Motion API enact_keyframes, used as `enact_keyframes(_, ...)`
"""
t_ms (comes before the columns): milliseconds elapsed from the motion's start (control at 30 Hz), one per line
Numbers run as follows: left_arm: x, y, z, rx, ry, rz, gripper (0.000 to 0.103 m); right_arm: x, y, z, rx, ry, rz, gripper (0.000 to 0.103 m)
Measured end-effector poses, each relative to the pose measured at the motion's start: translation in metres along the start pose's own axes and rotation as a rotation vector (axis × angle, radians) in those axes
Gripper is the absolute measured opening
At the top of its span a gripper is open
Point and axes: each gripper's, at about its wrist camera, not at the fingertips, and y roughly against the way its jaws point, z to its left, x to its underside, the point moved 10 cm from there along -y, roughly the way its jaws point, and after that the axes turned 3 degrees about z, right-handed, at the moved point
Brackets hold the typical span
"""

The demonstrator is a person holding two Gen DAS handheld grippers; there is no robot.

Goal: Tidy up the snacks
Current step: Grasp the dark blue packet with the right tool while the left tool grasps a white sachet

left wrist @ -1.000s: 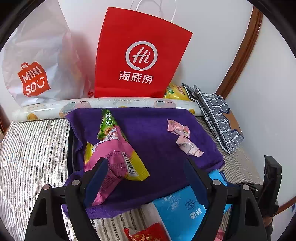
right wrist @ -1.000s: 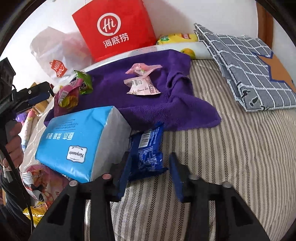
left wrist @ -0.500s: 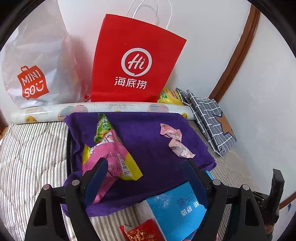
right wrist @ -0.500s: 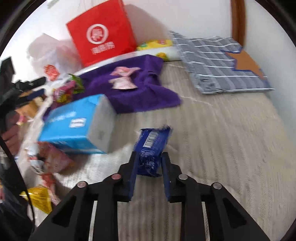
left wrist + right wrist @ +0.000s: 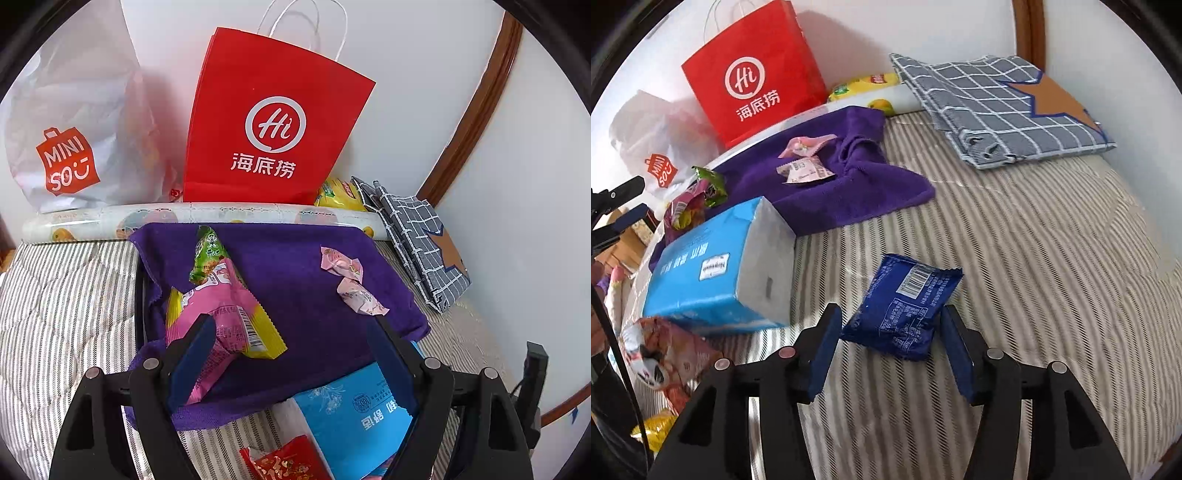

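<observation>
A dark blue snack packet (image 5: 905,306) lies flat on the striped bedspread (image 5: 1034,240). My right gripper (image 5: 892,347) is open, its fingers either side of the packet's near end, not gripping it. My left gripper (image 5: 291,354) is open and empty above the purple towel (image 5: 295,280). On the towel lie a pink-and-yellow snack bag (image 5: 221,314), a green packet (image 5: 207,254) and two pink wrapped candies (image 5: 351,280). These also show in the right wrist view: the towel (image 5: 849,184) and the candies (image 5: 805,162).
A blue tissue pack (image 5: 716,269) lies left of the blue packet. A red paper bag (image 5: 273,122) and a white Miniso bag (image 5: 74,136) stand against the wall. A folded checked cloth (image 5: 1001,110) lies at the back right. More snack bags (image 5: 665,354) sit at the left edge.
My right gripper carried the blue packet right, away from the tissue pack, set it on the bedspread and opened. My left gripper drew back a little.
</observation>
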Motion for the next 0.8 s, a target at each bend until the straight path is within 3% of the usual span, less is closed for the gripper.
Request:
enact_keyframes(200, 0.0, 0.001, -0.003, -0.005, -0.012, 0.0, 0.083, -0.006, -0.009, 0.005, 0.092, 0.066, -0.009, 0.055)
enact_keyframes(300, 0.0, 0.003, -0.005, -0.008, -0.025, -0.006, 0.083, -0.007, -0.009, 0.002, 0.14, 0.104, -0.037, 0.044)
enact_keyframes(600, 0.006, 0.019, -0.019, 0.02, -0.083, -0.001, 0.083, 0.01, 0.02, 0.002, 0.112, 0.121, -0.077, 0.043)
enact_keyframes(800, 0.048, 0.023, -0.01, -0.034, -0.102, 0.072, 0.083, 0.02, 0.046, -0.001, 0.108, 0.113, -0.108, 0.043)
